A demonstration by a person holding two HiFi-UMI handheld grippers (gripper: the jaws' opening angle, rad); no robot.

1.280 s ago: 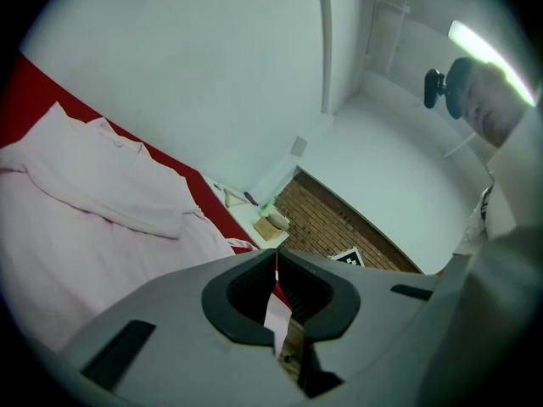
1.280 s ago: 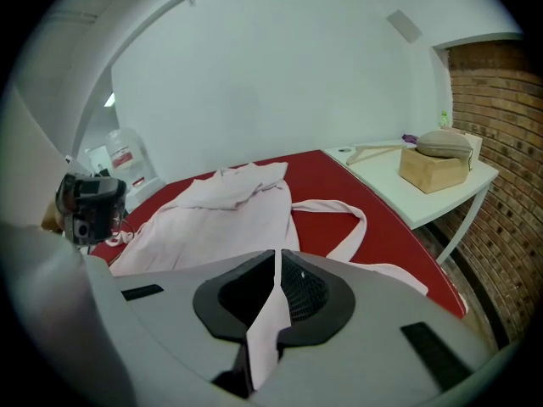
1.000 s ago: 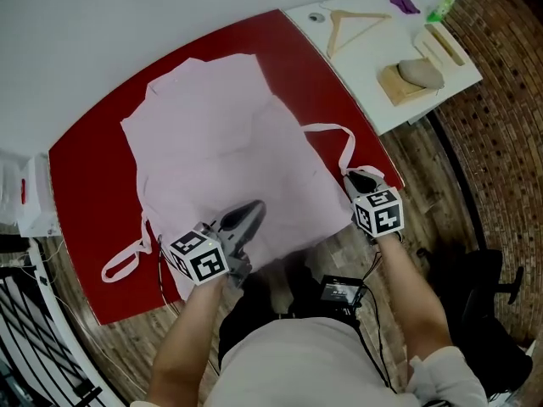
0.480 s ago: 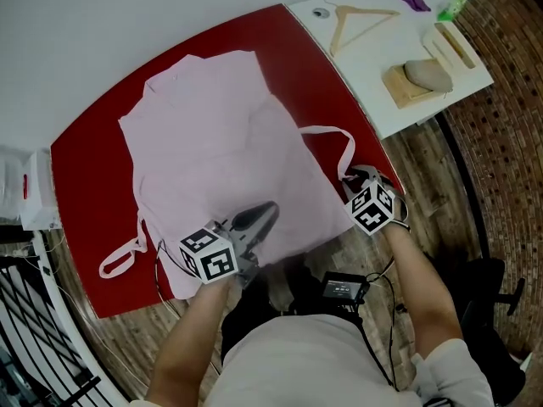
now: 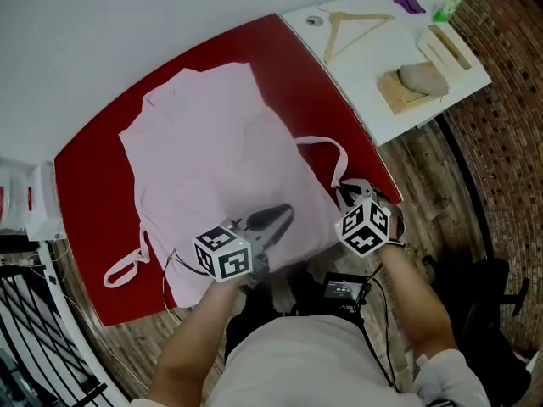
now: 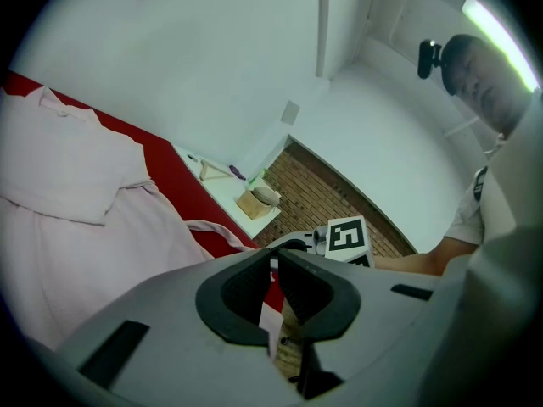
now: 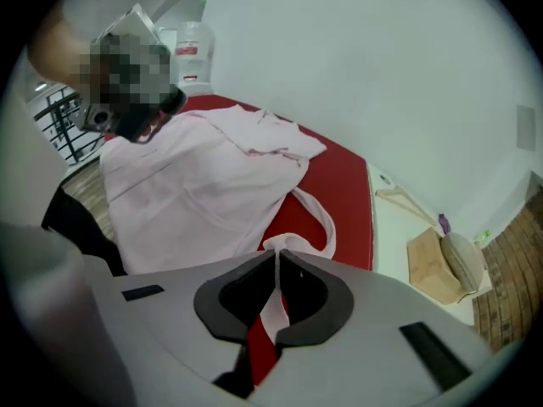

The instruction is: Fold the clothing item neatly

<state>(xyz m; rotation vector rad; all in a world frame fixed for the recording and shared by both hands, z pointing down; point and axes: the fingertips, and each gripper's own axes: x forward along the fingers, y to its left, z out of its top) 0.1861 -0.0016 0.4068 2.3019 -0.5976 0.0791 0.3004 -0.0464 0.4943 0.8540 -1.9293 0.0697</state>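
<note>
A pale pink garment lies spread flat on the red table, with a strap loop at each lower side. My right gripper is at the table's near right edge. Its jaws are closing, and the end of the right strap is pinched between their tips. My left gripper hangs shut over the garment's near hem and points towards the right gripper. A pale sliver shows behind its closed tips. I cannot tell whether it grips cloth.
A white side table adjoins the red table on the right. It carries a wooden hanger, a wooden block with a grey lump and small items. The left strap trails near the front left edge. A wood floor lies below.
Both grippers shifted: the left one moved right along the near hem, and the right one drew back towards the person. The right jaws opened and closed again on the strap end.
</note>
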